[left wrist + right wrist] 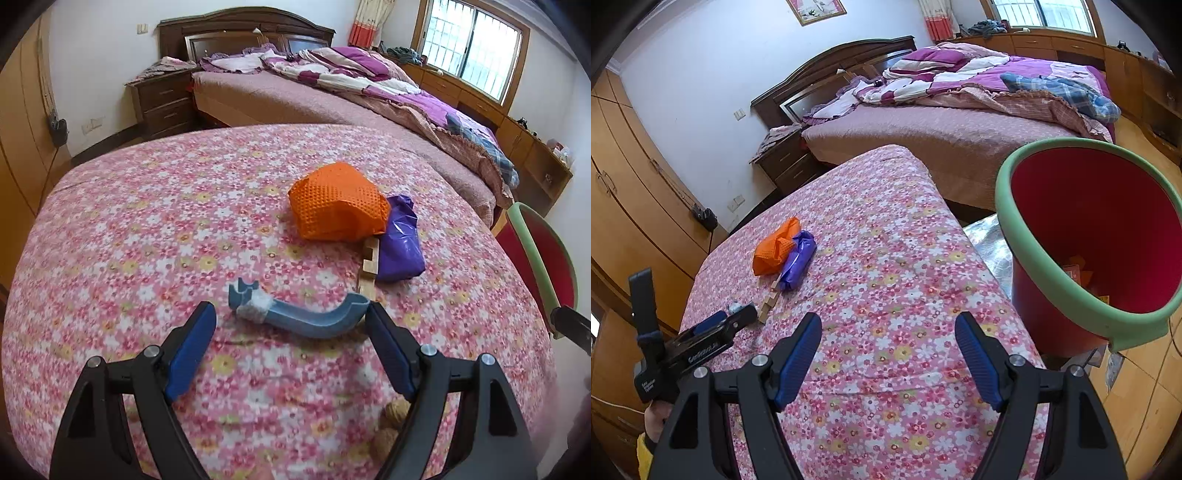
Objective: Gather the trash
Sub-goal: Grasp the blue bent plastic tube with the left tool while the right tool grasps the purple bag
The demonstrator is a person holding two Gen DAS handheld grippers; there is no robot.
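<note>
Blue plastic piece (299, 317), stiff and probably light, lay near the desk's (155, 236) front edge; best pinched mid-shaft; between left hand-held gripper's (291, 317) wide-open jaws, untouched; right hand-held gripper (888, 328) open, empty, beside red bucket (1008, 221).

Each gripper (291, 314) (888, 326) has black triangular-cutout arms, silver pivot screws and ribbed blue finger pads (798, 360); yellow sleeve (644, 456) visible.

Left wrist view: looks steeply down along its fingers (207, 328), close over the flowered desk (147, 229), facing the bed (295, 96).
Right wrist view: same slant, further right, beside the bucket (1052, 258).
Shared: desk, orange bag (336, 203), bed.
</note>
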